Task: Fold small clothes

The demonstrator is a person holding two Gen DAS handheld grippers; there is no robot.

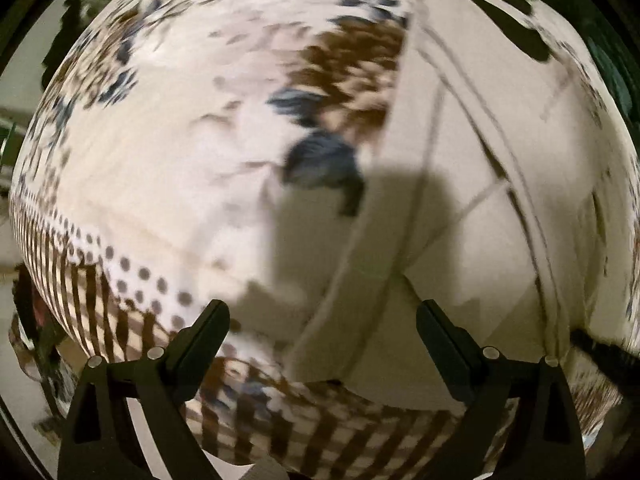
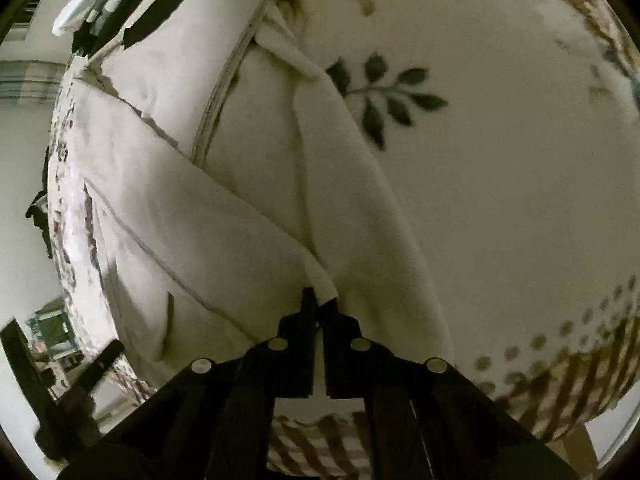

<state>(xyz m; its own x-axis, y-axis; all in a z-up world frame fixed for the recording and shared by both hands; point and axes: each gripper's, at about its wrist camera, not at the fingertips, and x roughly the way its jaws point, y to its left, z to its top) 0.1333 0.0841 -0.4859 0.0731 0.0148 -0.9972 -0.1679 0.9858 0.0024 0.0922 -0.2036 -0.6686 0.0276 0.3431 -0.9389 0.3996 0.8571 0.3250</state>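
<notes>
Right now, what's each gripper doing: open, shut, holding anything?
Left gripper: open, empty, above the white garment.
Right gripper: shut on a corner of the white garment.

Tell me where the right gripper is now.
Right wrist view, bottom centre: the right gripper is shut on a corner of the white garment, lying on the floral bedspread.

Both wrist views close above the same floral bedcover (image 1: 160, 168).

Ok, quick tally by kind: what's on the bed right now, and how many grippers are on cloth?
White garment: 1
Patterned bedspread: 1
Dark cloth at the far edge: 1
Gripper shut on cloth: 1, the right gripper
Gripper open: 1, the left gripper
Total: 5
</notes>
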